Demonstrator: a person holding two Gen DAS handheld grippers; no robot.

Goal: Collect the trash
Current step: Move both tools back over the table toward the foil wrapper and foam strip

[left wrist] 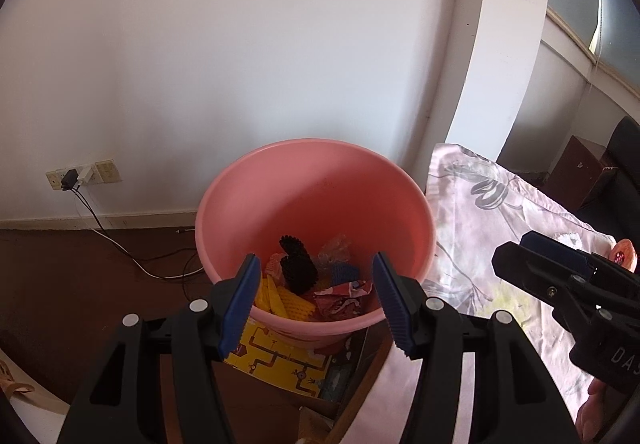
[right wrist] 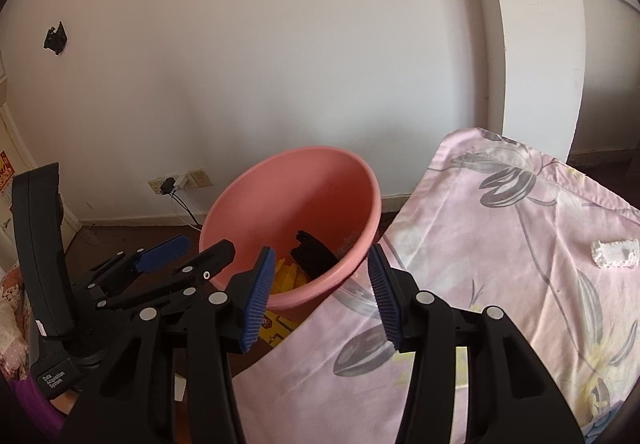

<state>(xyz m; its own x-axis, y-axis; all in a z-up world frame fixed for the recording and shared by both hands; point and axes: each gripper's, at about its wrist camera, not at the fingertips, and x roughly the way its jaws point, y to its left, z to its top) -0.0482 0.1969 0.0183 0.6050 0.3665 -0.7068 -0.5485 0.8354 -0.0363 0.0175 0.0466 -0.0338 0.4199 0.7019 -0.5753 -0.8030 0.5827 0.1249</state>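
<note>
A pink bucket (left wrist: 320, 188) stands on the floor beside the cloth-covered table. It holds black, yellow and blue studded pieces (left wrist: 298, 268), a red wrapper (left wrist: 340, 296) and clear plastic. My left gripper (left wrist: 314, 304) is open and empty just above the bucket's near rim. My right gripper (right wrist: 322, 298) is open and empty over the table's left edge, next to the bucket (right wrist: 304, 188). A white crumpled piece (right wrist: 614, 253) lies on the cloth at right. The right gripper also shows in the left wrist view (left wrist: 532, 256), and the left one in the right wrist view (right wrist: 192, 252).
The table has a pink floral cloth (right wrist: 500, 264). A yellow printed box (left wrist: 276, 360) lies under the bucket. A wall socket with cables (left wrist: 80, 176) is at the left on the white wall. A pink item (left wrist: 624, 252) lies at the table's right edge.
</note>
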